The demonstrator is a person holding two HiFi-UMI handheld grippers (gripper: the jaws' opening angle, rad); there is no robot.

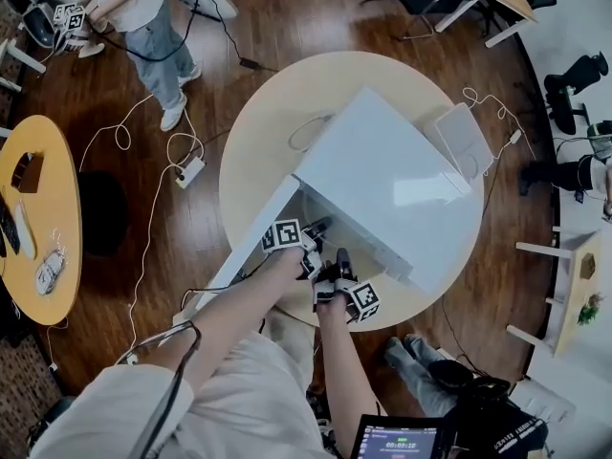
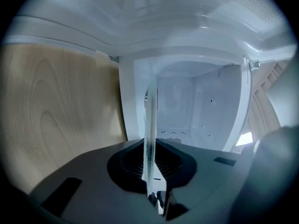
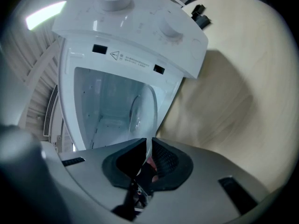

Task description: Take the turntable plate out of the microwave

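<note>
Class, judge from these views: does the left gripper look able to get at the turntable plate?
Likely yes: the microwave door is open, and the edge of the turntable plate sits between the jaws of the left gripper, with nothing blocking it.

Microwave (image 3: 135,27) door frame: warning-triangle sign (image 3: 115,54) plus one print line (too small to read). Tablet (image 1: 397,440) timer digits illegible.

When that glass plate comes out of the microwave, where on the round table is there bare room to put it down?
The roomiest spot looks like the bare arc of the round table beyond the open door, left of the cable loop. The microwave fills the middle, a white flat device takes the right, and the left gripper and right gripper crowd the front.
</note>
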